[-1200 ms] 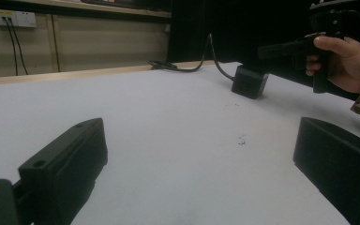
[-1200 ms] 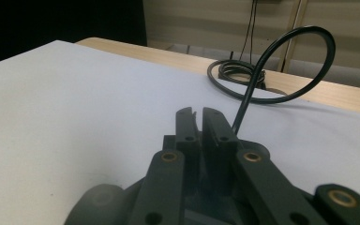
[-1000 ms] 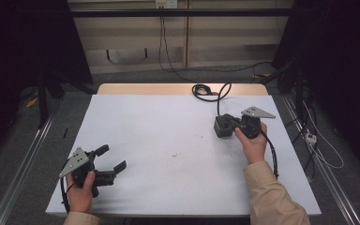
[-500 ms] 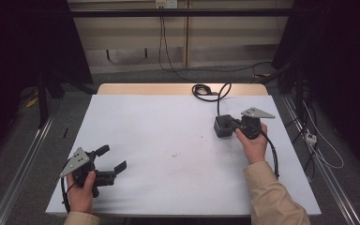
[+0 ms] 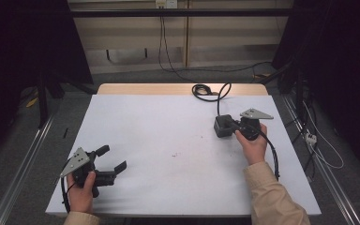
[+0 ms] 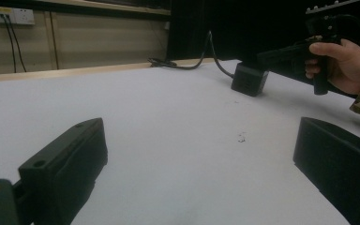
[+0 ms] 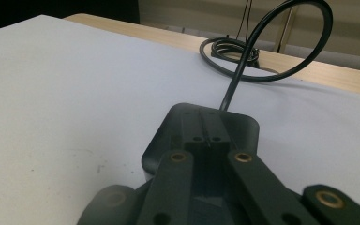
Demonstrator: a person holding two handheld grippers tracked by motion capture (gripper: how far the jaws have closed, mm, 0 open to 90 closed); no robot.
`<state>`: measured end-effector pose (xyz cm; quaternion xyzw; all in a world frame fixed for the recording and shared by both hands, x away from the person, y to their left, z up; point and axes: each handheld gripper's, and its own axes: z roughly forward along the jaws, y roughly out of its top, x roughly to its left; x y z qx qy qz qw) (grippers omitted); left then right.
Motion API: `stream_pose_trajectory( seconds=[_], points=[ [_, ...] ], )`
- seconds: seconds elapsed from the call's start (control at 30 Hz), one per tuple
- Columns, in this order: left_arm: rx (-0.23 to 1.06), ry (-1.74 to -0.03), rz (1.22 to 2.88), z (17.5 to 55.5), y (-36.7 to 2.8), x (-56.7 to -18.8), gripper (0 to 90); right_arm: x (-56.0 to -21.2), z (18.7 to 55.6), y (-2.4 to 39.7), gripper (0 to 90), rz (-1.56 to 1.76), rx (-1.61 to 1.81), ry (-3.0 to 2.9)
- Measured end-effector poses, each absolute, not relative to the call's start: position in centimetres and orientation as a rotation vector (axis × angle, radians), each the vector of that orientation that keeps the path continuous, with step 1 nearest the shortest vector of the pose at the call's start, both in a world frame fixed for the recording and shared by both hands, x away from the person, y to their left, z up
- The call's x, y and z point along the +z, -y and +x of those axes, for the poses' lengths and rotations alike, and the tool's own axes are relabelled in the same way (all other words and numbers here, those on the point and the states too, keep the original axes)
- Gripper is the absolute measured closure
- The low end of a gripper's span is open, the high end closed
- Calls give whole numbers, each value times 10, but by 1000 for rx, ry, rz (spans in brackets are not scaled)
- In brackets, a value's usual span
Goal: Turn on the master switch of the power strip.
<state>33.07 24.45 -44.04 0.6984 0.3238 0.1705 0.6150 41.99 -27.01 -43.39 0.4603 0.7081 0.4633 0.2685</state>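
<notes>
Black, rounded plastic block (image 5: pixel 222 125) trailing a black cable (image 5: pixel 206 90) sat beneath the right gripper (image 7: pixel 205 133), whose jaws were together. Left gripper (image 5: pixel 111 159) rested with jaws apart. Pulling could snag that looped cable.

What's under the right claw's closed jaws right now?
The right claw sits over a black block with a black cable running back to a coil. The white table sheet under the block is covered.

On the table (image 5: pixel 178 136) we record: left gripper (image 5: pixel 110 161) at the near left corner; right gripper (image 5: pixel 227 125) well apart, at the right side farther back, its closed jaws over a small box (image 5: pixel 222 126). Behind the box, at the far edge, a coiled cable (image 5: pixel 204 90).
</notes>
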Motion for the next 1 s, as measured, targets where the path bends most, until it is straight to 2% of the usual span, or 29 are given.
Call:
stream_pose_trajectory(
  seconds=[1.0],
  points=[
    [390,-747,1606,329,-244,-440,28,-439,418,268,900,1222,1253,-1901]
  ],
)
